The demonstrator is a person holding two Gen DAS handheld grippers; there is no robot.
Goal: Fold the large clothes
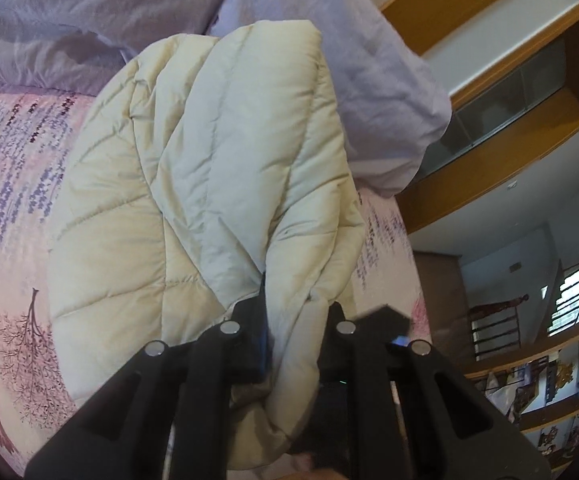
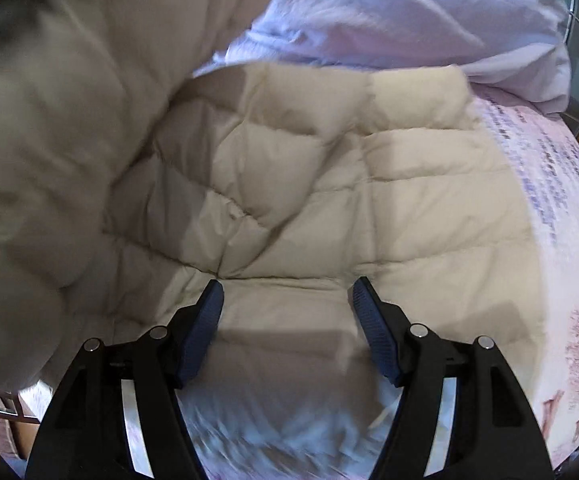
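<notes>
My left hand-held gripper (image 1: pixel 289 320) is clamped on a fold of the cream puffer jacket (image 1: pixel 193 184) lying on the bed (image 1: pixel 13 208); my right hand-held gripper (image 2: pixel 287 292) hovers over it, fingers apart.

the cream quilted coat (image 1: pixel 193 184) covers most of the middle of the bed (image 1: pixel 13 208), a raised fold of it bunched between the fingers of the left tool (image 1: pixel 295 320), filling that gap. bare patterned sheet stays free to the left of the coat and in a narrow strip on its right. lilac pillows (image 1: pixel 369 80) block the far end, touching the coat's top edge. the right tool (image 2: pixel 287 300) stands spread wide just over the flat coat; the lifted coat part (image 2: pixel 61 120) walls off its left side, while the sheet (image 2: pixel 561 240) to its right lies open.
</notes>
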